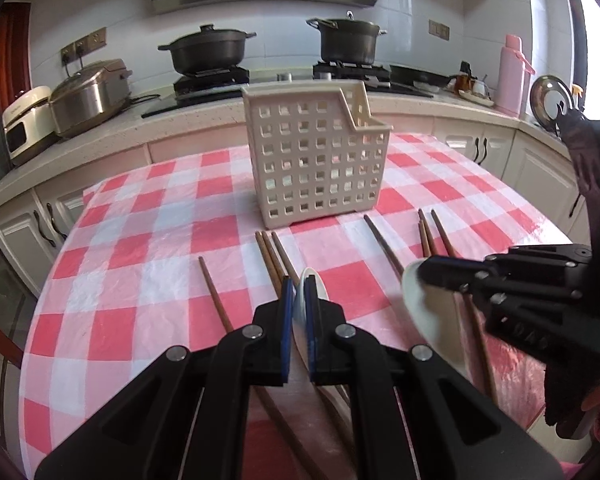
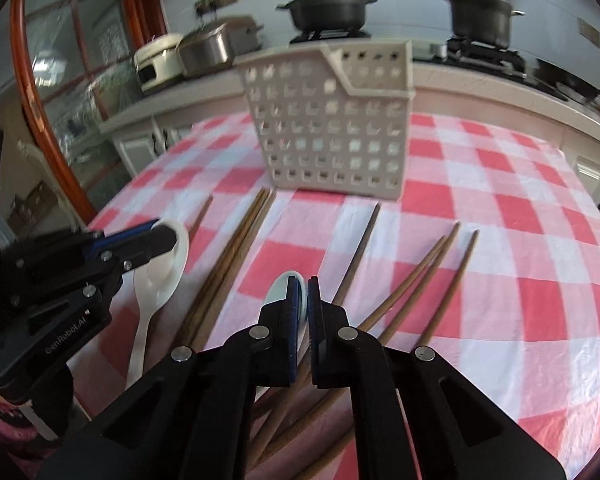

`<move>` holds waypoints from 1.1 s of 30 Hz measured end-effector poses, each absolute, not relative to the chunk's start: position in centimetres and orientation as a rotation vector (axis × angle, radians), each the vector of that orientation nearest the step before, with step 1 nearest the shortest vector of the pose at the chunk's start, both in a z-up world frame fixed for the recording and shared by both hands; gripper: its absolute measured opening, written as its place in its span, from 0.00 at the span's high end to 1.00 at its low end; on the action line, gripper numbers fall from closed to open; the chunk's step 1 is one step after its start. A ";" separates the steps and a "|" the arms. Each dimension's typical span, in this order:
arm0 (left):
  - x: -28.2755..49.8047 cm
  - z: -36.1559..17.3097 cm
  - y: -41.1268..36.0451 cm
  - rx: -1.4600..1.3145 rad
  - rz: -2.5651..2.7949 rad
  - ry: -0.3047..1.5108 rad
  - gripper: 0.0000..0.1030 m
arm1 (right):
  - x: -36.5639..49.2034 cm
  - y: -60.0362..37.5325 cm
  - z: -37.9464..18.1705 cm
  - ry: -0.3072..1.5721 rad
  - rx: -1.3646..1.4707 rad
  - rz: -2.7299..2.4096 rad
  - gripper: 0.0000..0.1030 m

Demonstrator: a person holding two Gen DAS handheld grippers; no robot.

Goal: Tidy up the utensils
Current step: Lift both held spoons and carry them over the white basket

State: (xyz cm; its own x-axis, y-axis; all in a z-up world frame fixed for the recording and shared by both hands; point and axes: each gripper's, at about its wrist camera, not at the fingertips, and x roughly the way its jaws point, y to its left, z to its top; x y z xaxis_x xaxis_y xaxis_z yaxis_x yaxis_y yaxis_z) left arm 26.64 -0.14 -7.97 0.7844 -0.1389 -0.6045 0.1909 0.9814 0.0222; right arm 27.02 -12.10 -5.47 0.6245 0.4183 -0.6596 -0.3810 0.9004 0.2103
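Above checked plastic cloth [image 1: 140, 208], each claw [image 1: 299, 280] [image 2: 303, 282] clenched on a glossy white spoon [image 1: 306, 276] [image 2: 284, 284].

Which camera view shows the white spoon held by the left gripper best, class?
The right wrist view: the white spoon shows its bowl and handle from the side, clamped in the left gripper. The left wrist view shows only its thin edge between the pads.

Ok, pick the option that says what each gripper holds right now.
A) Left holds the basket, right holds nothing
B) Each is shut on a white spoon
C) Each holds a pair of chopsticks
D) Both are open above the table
B: the left gripper pinches a white spoon and the right gripper pinches another spoon, while the chopsticks lie on the cloth.
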 end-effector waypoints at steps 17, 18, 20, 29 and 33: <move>27.3 0.5 0.6 0.073 -0.047 0.381 0.94 | 31.2 -14.3 1.6 0.468 0.047 0.276 0.95; 27.6 1.1 0.5 0.077 -0.034 0.355 0.94 | 31.7 -14.4 1.7 0.459 0.050 0.268 0.95; 28.4 2.3 0.1 0.088 -0.018 0.316 0.94 | 32.8 -14.4 2.2 0.431 0.051 0.250 0.95; 33.6 6.2 -0.6 0.090 0.016 0.225 0.94 | 36.9 -14.0 5.0 0.314 0.016 0.210 0.95; 36.3 7.9 -0.7 0.088 0.039 0.195 0.94 | 38.9 -13.8 6.1 0.272 0.014 0.187 0.95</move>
State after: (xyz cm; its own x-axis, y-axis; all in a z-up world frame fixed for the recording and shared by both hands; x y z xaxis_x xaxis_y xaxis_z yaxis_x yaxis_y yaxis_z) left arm 36.32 -0.72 7.86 0.9803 0.0472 -0.1917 -0.0301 0.9954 0.0913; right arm 38.94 -13.83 6.10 0.9462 0.1853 -0.2654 -0.1815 0.9826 0.0390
